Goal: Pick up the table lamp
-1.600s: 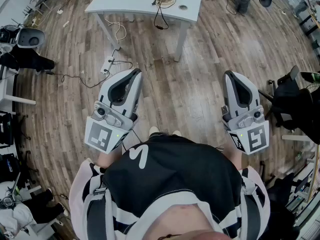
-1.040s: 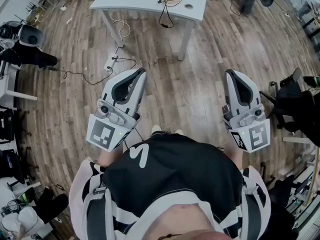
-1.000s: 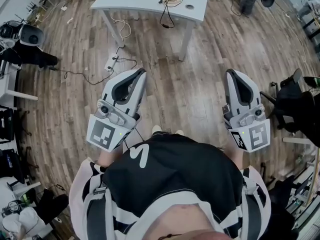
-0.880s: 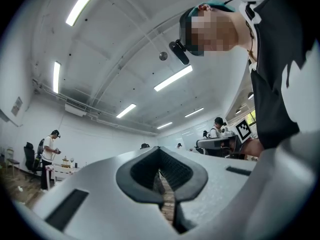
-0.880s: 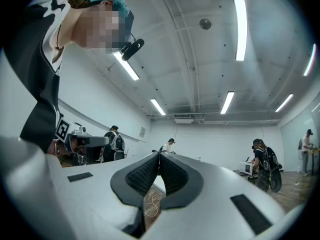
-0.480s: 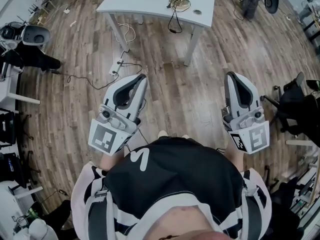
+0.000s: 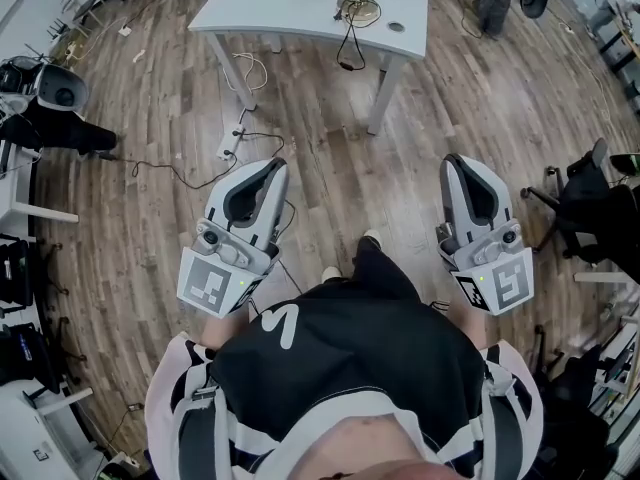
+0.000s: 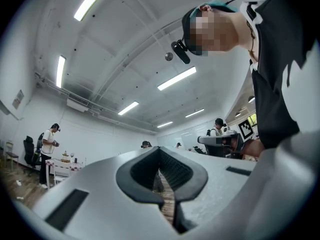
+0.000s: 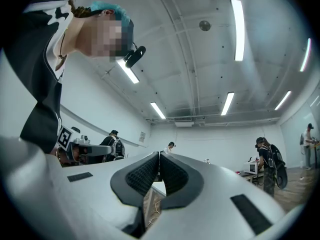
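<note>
Just past my black shirt (image 7: 350,358) I hold both tools out over the wood floor (image 7: 340,168). My left gripper (image 7: 268,165) has its jaws pressed together with nothing between them. My right gripper (image 7: 458,158) is the same, closed and empty. The two are well apart, one on each side of my foot (image 7: 371,240). Farther out, a power strip (image 7: 227,149) lies on the boards near a leg of the white table (image 7: 290,3). On the tabletop sits what I take for the table lamp (image 7: 357,8), a small round thing whose cord (image 7: 349,53) hangs over the near edge, though it is too small to be sure.
</note>
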Action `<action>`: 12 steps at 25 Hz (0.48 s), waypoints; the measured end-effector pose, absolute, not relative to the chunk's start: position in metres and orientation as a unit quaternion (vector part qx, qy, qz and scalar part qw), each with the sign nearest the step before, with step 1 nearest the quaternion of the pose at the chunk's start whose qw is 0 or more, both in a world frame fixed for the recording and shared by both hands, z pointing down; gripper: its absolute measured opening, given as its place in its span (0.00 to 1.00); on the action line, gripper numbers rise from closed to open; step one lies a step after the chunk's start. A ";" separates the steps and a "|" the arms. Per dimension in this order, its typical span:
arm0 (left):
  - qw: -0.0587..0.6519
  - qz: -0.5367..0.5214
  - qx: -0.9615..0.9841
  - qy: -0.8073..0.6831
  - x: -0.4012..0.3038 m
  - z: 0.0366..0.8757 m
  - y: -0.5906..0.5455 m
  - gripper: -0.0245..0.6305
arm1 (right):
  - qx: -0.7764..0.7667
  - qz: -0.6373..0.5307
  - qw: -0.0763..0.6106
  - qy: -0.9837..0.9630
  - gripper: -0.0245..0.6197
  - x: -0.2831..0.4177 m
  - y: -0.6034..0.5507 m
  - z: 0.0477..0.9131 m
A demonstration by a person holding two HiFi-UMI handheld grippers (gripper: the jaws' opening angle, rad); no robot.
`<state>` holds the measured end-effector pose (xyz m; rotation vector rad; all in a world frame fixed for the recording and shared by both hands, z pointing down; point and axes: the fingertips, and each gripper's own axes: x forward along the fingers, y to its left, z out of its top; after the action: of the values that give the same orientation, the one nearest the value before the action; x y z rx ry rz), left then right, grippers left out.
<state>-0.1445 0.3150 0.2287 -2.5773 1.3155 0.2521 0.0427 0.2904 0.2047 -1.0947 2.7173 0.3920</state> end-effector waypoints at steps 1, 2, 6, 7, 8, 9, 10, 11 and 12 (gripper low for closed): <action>0.116 0.085 -0.883 0.447 -0.143 0.231 0.311 0.04 | -0.370 0.129 0.095 0.915 0.07 0.044 0.287 0.206; 0.114 0.084 -0.885 0.444 -0.141 0.233 0.307 0.04 | -0.371 0.127 0.096 0.915 0.07 0.046 0.283 0.207; 0.110 0.078 -0.888 0.439 -0.132 0.238 0.284 0.04 | -0.369 0.125 0.093 0.916 0.07 0.051 0.259 0.215; 0.110 0.077 -0.888 0.440 -0.131 0.238 0.276 0.04 | -0.369 0.125 0.092 0.916 0.07 0.053 0.251 0.217; 0.111 0.076 -0.887 0.441 -0.131 0.239 0.268 0.04 | -0.369 0.124 0.093 0.916 0.07 0.054 0.241 0.219; 0.112 0.074 -0.887 0.442 -0.130 0.239 0.260 0.04 | -0.367 0.122 0.095 0.917 0.07 0.054 0.231 0.220; 0.114 0.073 -0.886 0.444 -0.130 0.239 0.250 0.04 | -0.365 0.121 0.096 0.918 0.07 0.055 0.220 0.220; 0.115 0.073 -0.884 0.447 -0.129 0.238 0.239 0.04 | -0.362 0.122 0.097 0.919 0.07 0.056 0.208 0.220; 0.116 0.073 -0.883 0.449 -0.128 0.237 0.228 0.04 | -0.360 0.123 0.099 0.919 0.07 0.057 0.197 0.219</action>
<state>-0.1280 0.2280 0.2369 -2.5875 1.3141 0.2137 0.0566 0.1971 0.2188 -1.0661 2.7191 0.3628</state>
